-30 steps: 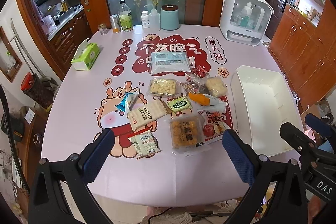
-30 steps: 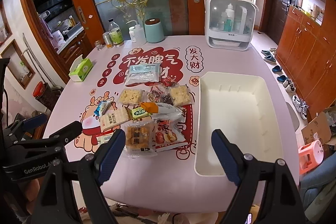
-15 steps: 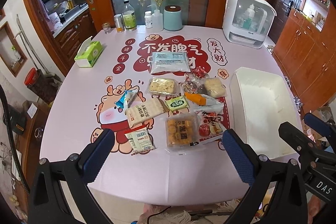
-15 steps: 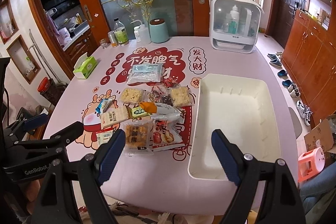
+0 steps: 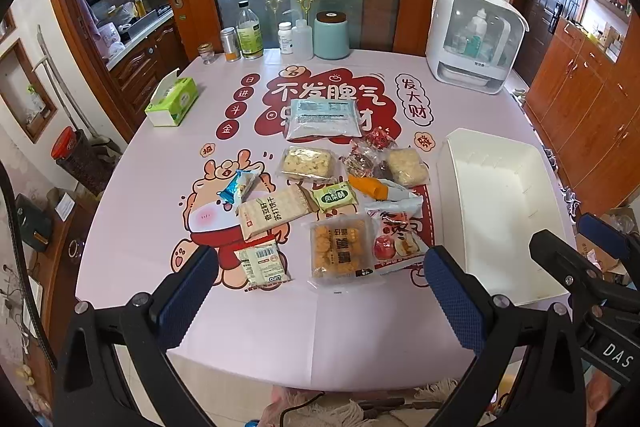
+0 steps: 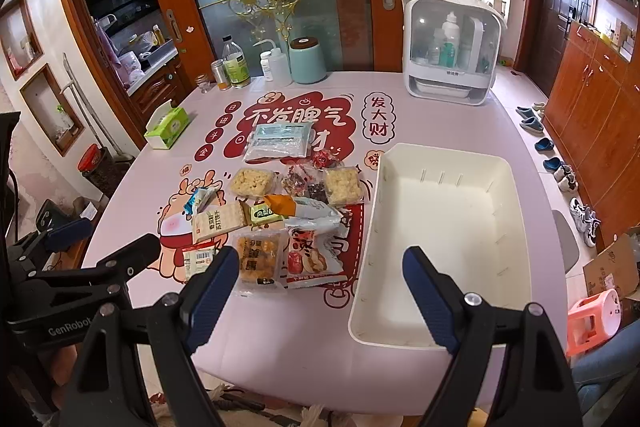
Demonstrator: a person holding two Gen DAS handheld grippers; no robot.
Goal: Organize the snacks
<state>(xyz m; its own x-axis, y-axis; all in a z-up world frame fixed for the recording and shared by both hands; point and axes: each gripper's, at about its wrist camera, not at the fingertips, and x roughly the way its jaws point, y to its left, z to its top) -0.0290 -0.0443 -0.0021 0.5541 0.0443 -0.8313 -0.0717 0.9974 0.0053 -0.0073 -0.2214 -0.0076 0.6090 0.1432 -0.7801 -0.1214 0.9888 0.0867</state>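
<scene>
We hold both claws, left claw [image 5: 320, 291] and right claw [image 6: 316, 291], released above the worktop [image 5: 160, 211], snacks [image 5: 340, 251] ahead, bin [image 6: 440, 227] right.

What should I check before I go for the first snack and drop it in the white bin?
1. Left tool open and holding nothing: ok.
2. Right tool open and holding nothing: ok.
3. White bin has nothing in it, open side up: ok.
4. Cookie pack lies flat at the near edge of the pile, nothing on top: ok.
5. Red snack bag free of neighbours: not ok, a white pouch overlaps its far end.
6. Packs sealed: cannot tell.
</scene>
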